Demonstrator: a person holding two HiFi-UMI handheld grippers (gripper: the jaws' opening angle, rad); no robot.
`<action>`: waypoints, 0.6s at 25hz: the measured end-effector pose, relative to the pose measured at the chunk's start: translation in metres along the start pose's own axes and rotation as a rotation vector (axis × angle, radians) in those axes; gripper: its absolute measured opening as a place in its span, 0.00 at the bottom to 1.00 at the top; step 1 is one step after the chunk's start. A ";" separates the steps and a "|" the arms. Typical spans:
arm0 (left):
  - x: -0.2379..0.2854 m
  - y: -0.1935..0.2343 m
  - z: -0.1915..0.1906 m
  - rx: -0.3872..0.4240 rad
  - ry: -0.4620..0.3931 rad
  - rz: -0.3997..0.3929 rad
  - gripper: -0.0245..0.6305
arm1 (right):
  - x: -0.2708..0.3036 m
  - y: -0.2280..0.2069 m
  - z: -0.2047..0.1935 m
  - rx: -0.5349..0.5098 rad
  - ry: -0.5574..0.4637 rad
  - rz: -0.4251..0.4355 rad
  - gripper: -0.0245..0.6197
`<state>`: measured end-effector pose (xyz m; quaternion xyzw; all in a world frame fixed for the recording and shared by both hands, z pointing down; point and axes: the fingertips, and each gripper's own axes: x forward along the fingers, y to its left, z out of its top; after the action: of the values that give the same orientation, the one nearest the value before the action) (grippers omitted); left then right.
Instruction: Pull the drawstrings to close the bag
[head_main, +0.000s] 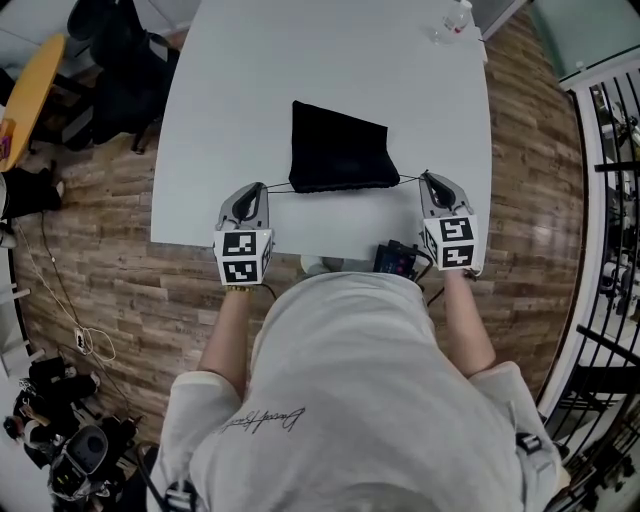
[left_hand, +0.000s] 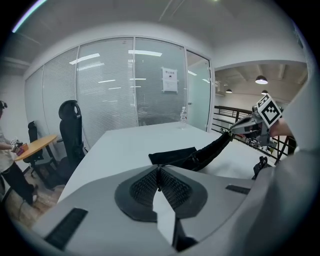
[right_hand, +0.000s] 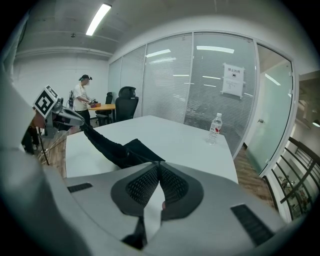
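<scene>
A black drawstring bag (head_main: 337, 148) lies flat on the white table (head_main: 240, 90), its mouth toward the near edge. Thin black drawstrings run taut from that edge out to both sides. My left gripper (head_main: 259, 187) is shut on the left drawstring (head_main: 279, 188), left of the bag. To the bag's right, my right gripper (head_main: 427, 178) is shut on the right drawstring (head_main: 408, 180). In the left gripper view the jaws (left_hand: 159, 171) are closed, with the bag (left_hand: 190, 156) stretching toward the other gripper (left_hand: 241, 126). The right gripper view shows closed jaws (right_hand: 159, 167) and the bag (right_hand: 117, 150).
A water bottle (head_main: 455, 20) stands at the table's far right corner. A black device (head_main: 397, 260) sits at the near edge by my right gripper. An office chair (head_main: 120, 60) and an orange table (head_main: 30, 90) are at the left, a railing (head_main: 610, 200) at the right. A person (right_hand: 80, 100) stands far off.
</scene>
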<state>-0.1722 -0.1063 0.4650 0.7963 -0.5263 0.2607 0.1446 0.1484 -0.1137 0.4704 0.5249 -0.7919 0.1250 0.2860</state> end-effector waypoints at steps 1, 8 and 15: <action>0.000 0.001 0.000 -0.002 0.001 0.005 0.06 | 0.000 -0.001 0.000 0.002 0.004 -0.006 0.08; -0.005 0.015 0.001 0.013 0.001 0.060 0.06 | -0.002 -0.018 -0.004 0.048 0.015 -0.056 0.08; -0.007 0.033 -0.001 -0.032 -0.003 0.113 0.06 | -0.002 -0.030 -0.008 0.112 0.029 -0.108 0.08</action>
<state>-0.2049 -0.1137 0.4600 0.7634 -0.5747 0.2587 0.1419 0.1786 -0.1202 0.4729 0.5800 -0.7501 0.1609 0.2739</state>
